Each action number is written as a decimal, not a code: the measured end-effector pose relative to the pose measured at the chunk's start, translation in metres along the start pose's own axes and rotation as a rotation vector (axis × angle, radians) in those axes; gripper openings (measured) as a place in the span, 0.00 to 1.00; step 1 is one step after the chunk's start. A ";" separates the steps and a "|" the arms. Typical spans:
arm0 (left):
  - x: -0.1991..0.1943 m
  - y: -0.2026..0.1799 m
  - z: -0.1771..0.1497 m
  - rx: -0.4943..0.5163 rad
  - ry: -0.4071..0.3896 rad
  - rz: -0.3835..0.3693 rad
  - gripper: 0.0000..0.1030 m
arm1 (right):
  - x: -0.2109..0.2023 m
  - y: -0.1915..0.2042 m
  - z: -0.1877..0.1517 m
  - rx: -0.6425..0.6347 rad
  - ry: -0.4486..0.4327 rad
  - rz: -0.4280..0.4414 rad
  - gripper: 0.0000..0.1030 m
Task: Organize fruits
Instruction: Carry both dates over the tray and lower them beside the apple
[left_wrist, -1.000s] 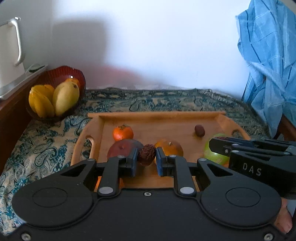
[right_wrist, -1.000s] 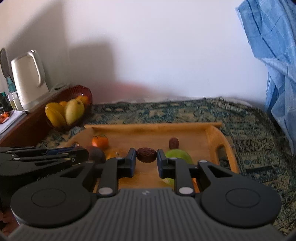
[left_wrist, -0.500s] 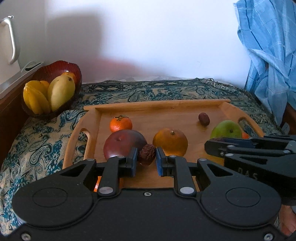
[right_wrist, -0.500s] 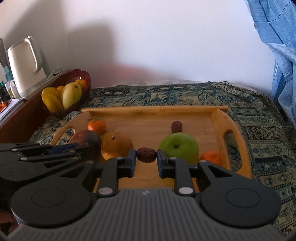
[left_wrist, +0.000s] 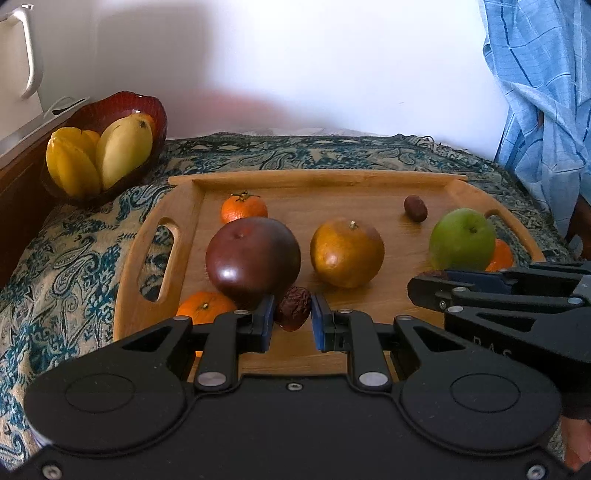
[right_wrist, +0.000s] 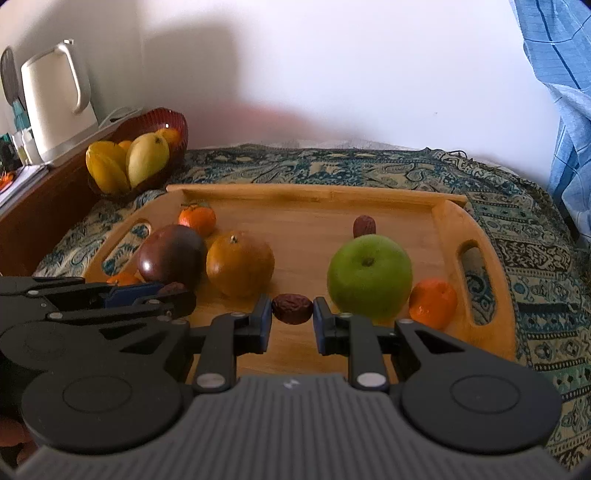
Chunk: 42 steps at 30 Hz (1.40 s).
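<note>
Faintly, "DAS" may mark the right gripper (left_wrist: 424, 286), clamping a dried date (right_wrist: 292, 308); left gripper (left_wrist: 292, 318) pinches another wrinkled date (left_wrist: 293, 307) over the wooden tray (left_wrist: 314, 177).

Wrinkled date (right_wrist: 292, 308) between hand-held gripper (right_wrist: 292, 320) pads

Little can be read here. In the left wrist view, faint pale letters stand on the black side of the right gripper (left_wrist: 428, 286); only "AS" is clear, with a cut-off letter before it that cannot be made out. In the right wrist view, a small white mark sits on the grey ribbed body behind the right gripper's fingers, too small to read.
</note>
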<state>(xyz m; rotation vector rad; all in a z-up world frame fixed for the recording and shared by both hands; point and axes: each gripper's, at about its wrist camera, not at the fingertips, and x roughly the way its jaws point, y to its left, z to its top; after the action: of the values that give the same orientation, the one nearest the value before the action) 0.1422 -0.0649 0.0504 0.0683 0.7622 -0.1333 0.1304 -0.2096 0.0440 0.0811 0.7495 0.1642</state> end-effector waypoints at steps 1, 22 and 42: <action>0.000 0.000 0.000 -0.001 0.000 0.001 0.20 | 0.001 0.000 -0.001 0.000 0.004 -0.001 0.27; 0.008 0.002 -0.004 -0.005 0.012 0.015 0.20 | 0.011 -0.006 -0.007 0.016 0.040 -0.028 0.27; 0.008 0.003 -0.004 -0.016 0.008 0.006 0.21 | 0.011 -0.008 -0.007 0.021 0.033 -0.027 0.28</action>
<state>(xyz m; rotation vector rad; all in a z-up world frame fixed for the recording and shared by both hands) 0.1463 -0.0619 0.0419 0.0557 0.7713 -0.1213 0.1346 -0.2150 0.0305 0.0886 0.7846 0.1318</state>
